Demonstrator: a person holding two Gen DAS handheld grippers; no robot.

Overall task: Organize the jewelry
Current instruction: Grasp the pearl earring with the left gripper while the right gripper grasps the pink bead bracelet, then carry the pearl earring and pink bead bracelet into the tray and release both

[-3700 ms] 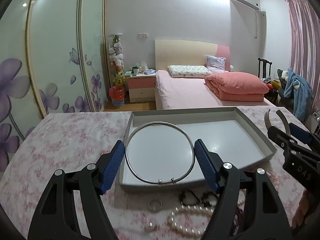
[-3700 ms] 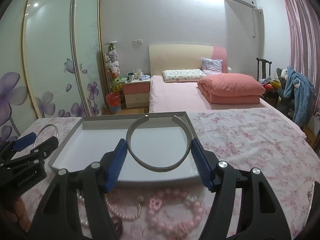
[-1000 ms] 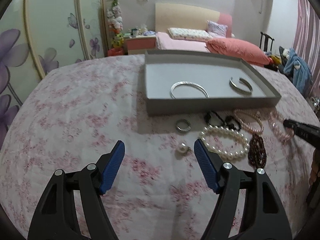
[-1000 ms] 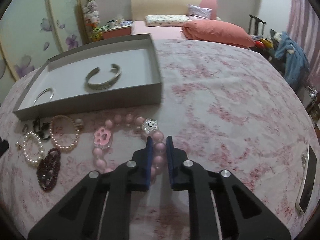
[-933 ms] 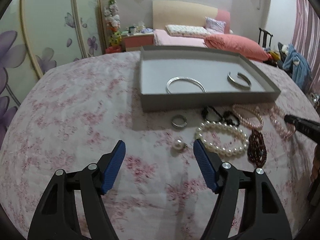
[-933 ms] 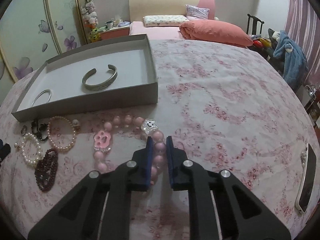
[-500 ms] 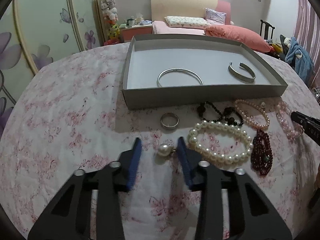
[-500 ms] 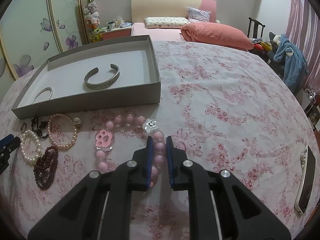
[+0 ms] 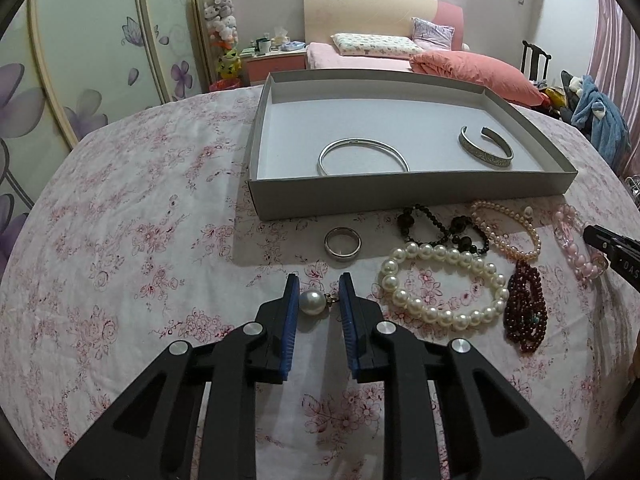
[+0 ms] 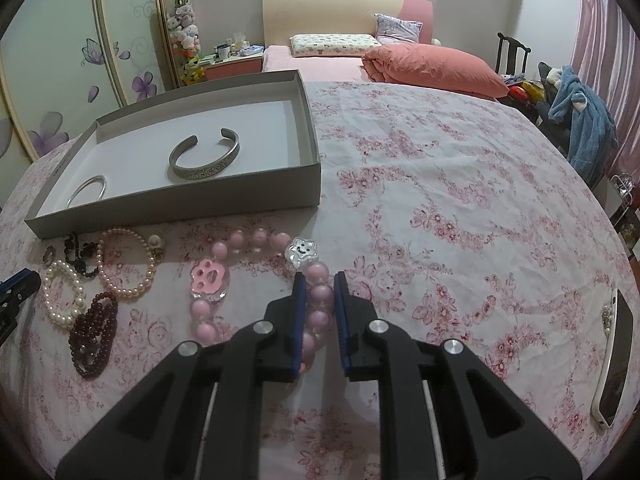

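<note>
Round pearl earring (image 9: 313, 303), glossy pink bead bracelet (image 10: 319, 295), both gripped

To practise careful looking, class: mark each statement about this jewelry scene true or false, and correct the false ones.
1. The grey tray holds two silver bangles. True.
2. The left gripper brackets a single pearl earring. True.
3. The silver ring lies inside the tray. False: it lies on the cloth before it.
4. The right gripper closes around the dark red bracelet. False: around the pink bead bracelet.
</note>
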